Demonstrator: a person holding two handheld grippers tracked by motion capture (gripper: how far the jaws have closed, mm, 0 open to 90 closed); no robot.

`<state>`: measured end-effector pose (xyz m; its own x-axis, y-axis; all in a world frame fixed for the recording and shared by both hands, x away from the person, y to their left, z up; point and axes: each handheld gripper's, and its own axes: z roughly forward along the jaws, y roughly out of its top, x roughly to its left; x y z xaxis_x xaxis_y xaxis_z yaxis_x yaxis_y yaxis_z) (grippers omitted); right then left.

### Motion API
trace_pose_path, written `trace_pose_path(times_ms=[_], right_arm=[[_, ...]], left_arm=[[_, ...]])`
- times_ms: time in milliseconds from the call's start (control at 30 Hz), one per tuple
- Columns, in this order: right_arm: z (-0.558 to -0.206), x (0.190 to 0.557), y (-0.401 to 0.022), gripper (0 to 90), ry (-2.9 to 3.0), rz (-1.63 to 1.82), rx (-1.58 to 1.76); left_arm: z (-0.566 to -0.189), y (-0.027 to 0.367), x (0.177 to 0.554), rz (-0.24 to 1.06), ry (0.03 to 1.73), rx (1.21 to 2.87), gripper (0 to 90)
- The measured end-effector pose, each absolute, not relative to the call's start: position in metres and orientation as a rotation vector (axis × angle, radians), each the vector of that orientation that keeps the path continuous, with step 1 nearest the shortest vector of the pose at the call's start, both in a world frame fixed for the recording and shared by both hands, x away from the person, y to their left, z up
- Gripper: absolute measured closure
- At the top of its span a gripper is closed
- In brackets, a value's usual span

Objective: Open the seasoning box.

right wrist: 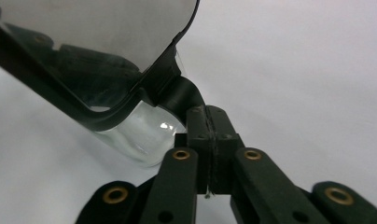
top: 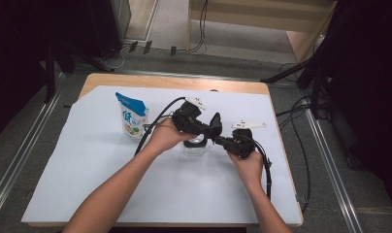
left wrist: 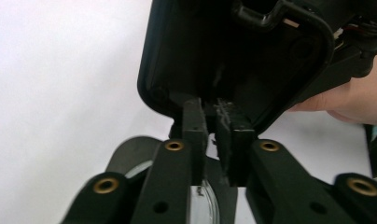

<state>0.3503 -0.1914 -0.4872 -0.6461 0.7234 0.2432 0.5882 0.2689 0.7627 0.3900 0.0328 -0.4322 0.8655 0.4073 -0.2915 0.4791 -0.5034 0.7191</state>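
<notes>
A clear glass jar [top: 194, 148] stands mid-table, with a black funnel [top: 216, 122] held over it. My left gripper [top: 211, 128] reaches in from the left. In the left gripper view its jaws [left wrist: 213, 116] stand a narrow gap apart at the funnel's lower rim [left wrist: 233, 56], so it is open, with the jar's glass [left wrist: 203, 203] below. My right gripper [top: 219, 140] comes from the right. Its jaws [right wrist: 207, 114] are pressed together on a black stem of the funnel [right wrist: 107, 116], beside the jar [right wrist: 144, 135].
A blue and white pouch [top: 132, 116] stands upright left of the jar. A white sheet [top: 87, 184] covers the wooden table [top: 174, 81]. Cables trail from both grippers. The other hand [left wrist: 354, 100] shows at the right of the left gripper view.
</notes>
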Motion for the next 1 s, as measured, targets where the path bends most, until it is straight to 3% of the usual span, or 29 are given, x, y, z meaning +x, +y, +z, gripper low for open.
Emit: trace_pose_path(times_ms=[233,333,533,700,1000], right_arm=[[-0.484,0.344,-0.2,81.1,2.35,1.334,1.24],[-0.484,0.34,-0.202,72.9,2.35,1.327,1.228],[-0.481,0.33,-0.213,67.4,2.339,1.36,1.242],[-0.482,0.321,-0.217,62.5,2.333,1.33,1.235],[-0.491,0.315,-0.22,55.9,2.355,1.302,1.191]], left_arm=[[-0.431,0.053,0.383,-0.055,0.623,2.169,69.1],[-0.431,0.062,0.379,-0.079,0.635,2.139,70.1],[-0.435,0.078,0.367,-0.094,0.627,2.127,70.0],[-0.439,0.091,0.358,-0.079,0.641,2.122,58.9],[-0.449,0.113,0.349,-0.052,0.638,2.114,52.3]])
